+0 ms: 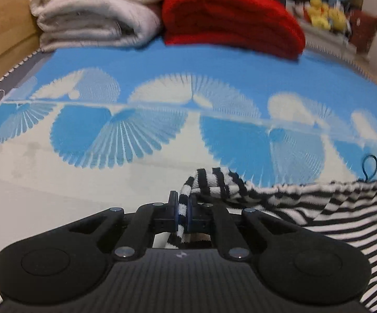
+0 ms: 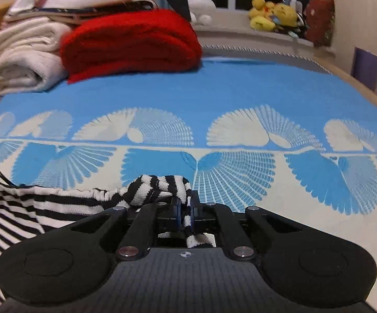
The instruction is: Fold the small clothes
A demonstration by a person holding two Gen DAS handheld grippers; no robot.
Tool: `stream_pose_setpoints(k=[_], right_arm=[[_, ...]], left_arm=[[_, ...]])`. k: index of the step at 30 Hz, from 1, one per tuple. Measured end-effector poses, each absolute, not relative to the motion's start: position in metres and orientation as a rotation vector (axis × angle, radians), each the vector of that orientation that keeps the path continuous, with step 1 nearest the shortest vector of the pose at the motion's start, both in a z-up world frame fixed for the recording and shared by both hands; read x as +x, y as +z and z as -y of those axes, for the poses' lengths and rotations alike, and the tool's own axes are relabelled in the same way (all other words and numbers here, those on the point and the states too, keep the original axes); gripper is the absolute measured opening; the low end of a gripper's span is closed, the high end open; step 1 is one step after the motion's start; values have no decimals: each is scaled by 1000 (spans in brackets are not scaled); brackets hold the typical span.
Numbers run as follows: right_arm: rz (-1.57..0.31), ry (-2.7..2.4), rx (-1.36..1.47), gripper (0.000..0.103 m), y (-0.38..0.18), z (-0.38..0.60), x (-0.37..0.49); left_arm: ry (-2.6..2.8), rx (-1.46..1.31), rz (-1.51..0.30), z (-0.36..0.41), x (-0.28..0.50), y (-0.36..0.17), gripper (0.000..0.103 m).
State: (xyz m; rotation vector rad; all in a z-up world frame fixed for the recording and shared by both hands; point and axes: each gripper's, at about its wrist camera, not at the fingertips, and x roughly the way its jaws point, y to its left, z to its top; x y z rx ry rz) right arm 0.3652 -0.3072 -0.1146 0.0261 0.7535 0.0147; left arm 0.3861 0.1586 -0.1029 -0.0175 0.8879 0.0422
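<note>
A black-and-white striped cloth lies on a blue and white patterned bed cover. My left gripper is shut on the cloth's left corner, which bunches up above the jaws. The cloth stretches away to the right, with a dark hanging loop at its top edge. In the right wrist view the same cloth spreads to the left, and my right gripper is shut on its right corner. Both corners are held just above the cover.
A folded red blanket and folded white blankets are stacked at the far end of the bed. Yellow plush toys sit on a ledge behind. A wooden bed frame runs along the left. A wall with a purple object is to the right.
</note>
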Motion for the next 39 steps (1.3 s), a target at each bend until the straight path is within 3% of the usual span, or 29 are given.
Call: stream_pose_setpoints(k=[5, 6, 7, 9, 10, 17, 21, 25, 28, 32, 36, 38, 39], right_arm=[[-1005, 25, 38, 8, -167, 301, 389], [-997, 27, 19, 12, -165, 299, 390], [-998, 25, 2, 16, -162, 297, 390], [-993, 12, 37, 41, -153, 302, 387], [-992, 12, 77, 46, -148, 309, 384], [-1003, 54, 369, 49, -103, 370, 321], [-999, 89, 398, 49, -89, 385, 270], [-1102, 97, 388, 50, -108, 387, 234], [-1095, 97, 352, 50, -106, 385, 221], [-1134, 78, 353, 50, -115, 386, 214], [-1146, 70, 365, 49, -122, 386, 214], [-1155, 68, 359, 46, -124, 385, 213], [-1152, 74, 359, 29, -123, 385, 211]], left_arm=[[6, -124, -1087, -166, 406, -142, 15], [11, -111, -1084, -166, 405, -141, 22], [20, -100, -1077, -166, 405, -137, 37], [28, -112, -1050, -170, 401, -126, 59], [24, -127, -1041, -173, 397, -121, 65], [14, -314, -1076, -205, 341, -73, 67], [39, -330, -1050, -216, 289, -49, 63], [70, -379, -1066, -220, 250, -59, 57], [10, -425, -1095, -220, 246, -73, 56], [1, -317, -1265, -207, 249, -100, 58], [-28, -324, -1289, -202, 252, -103, 56], [-50, -348, -1290, -201, 253, -104, 33], [-79, -363, -1278, -200, 253, -101, 2]])
